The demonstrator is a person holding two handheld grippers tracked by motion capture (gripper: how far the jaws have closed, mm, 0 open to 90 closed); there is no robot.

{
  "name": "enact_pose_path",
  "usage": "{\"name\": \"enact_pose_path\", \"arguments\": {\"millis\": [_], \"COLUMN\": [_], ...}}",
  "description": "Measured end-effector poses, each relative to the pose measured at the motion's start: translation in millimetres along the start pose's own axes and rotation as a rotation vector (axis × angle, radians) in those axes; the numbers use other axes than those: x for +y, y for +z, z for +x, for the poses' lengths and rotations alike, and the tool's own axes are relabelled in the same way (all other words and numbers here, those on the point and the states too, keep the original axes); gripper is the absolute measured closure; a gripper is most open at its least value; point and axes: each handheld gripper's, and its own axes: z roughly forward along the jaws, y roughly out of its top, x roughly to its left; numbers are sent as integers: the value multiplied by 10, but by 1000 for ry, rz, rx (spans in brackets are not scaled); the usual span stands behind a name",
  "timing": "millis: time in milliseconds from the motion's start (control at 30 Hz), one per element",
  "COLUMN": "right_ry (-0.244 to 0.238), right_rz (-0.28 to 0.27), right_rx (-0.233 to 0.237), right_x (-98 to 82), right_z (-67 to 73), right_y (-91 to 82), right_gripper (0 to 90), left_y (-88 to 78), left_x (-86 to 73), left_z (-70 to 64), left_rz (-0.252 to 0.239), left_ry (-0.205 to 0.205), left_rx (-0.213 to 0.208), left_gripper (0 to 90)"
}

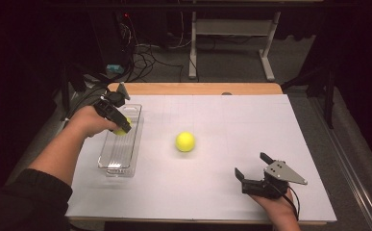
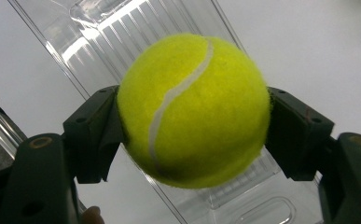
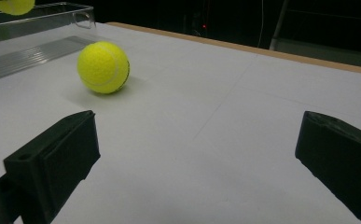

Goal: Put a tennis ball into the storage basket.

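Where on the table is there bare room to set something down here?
The far right quarter of the white table is bare, and so is the strip between the loose ball and the right claw. The left edge is crowded by the clear tray and the left claw.

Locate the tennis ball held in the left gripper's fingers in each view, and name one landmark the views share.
High view: the held tennis ball sits left of centre, over the clear tray, in the left gripper.
Left gripper view: centre, held tennis ball clamped between both fingers.
Right gripper view: top left corner, cut by the edge.
Shared landmark: the clear tray.
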Motion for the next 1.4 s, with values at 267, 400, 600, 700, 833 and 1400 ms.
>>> {"name": "enact_pose_path", "arguments": {"millis": [267, 400, 600, 700, 833, 1400], "right_ry": [2, 0, 2, -2, 1, 4], "right_rz": [-1, -1, 0, 1, 1, 2], "right_rx": [0, 1, 0, 2, 1, 3], "right_x": [-1, -2, -3, -3, -3, -6], "right_z": [-3, 0, 0, 0, -2, 3], "right_y": [-4, -1, -1, 3, 1, 3], "right_gripper": [0, 0, 0, 0, 0, 0], "left_y": [72, 113, 167, 177, 204, 187], "left_x": [32, 28, 19, 24, 38, 59], "left_z": [5, 28, 61, 67, 64, 87], "left_rz": [2, -2, 9, 11, 16, -4], "left_ry": [-13, -29, -40, -41, -37, -45], "left_rx": [-5, -2, 0, 0, 1, 0], "left_gripper": [266, 266, 265, 264, 263, 262]}}
